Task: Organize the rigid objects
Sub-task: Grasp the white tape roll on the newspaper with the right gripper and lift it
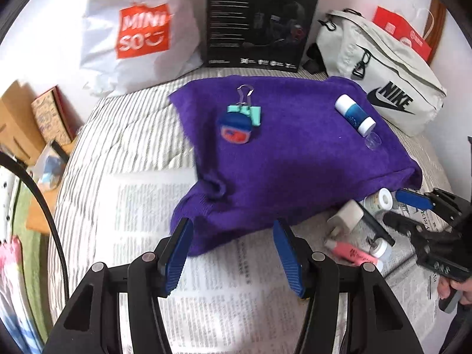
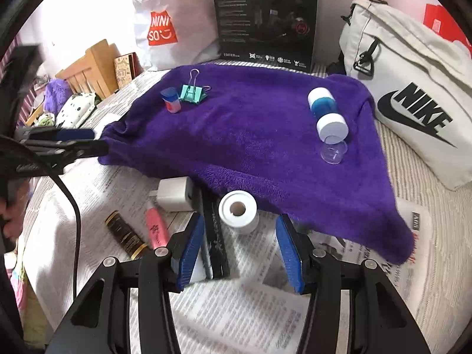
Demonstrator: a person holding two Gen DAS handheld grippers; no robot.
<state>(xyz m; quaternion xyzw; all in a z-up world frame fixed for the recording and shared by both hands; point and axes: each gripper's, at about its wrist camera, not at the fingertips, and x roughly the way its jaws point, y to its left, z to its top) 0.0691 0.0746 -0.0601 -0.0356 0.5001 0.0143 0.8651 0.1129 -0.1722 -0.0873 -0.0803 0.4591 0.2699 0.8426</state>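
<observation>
Two grippers you hold are part open and empty: left gripper [image 1: 233, 230] at the purple towel's [image 1: 295, 153] near edge, right gripper [image 2: 240, 227] around the white roll [image 2: 239, 211] on newspaper [image 2: 236, 309], pads not touching.

You worked in a home bedroom: striped bedding [image 1: 124, 135] under newspaper [image 1: 165, 200], shopping bag [image 1: 138, 29] and sling bag [image 2: 413, 94] beyond your fingers.
</observation>
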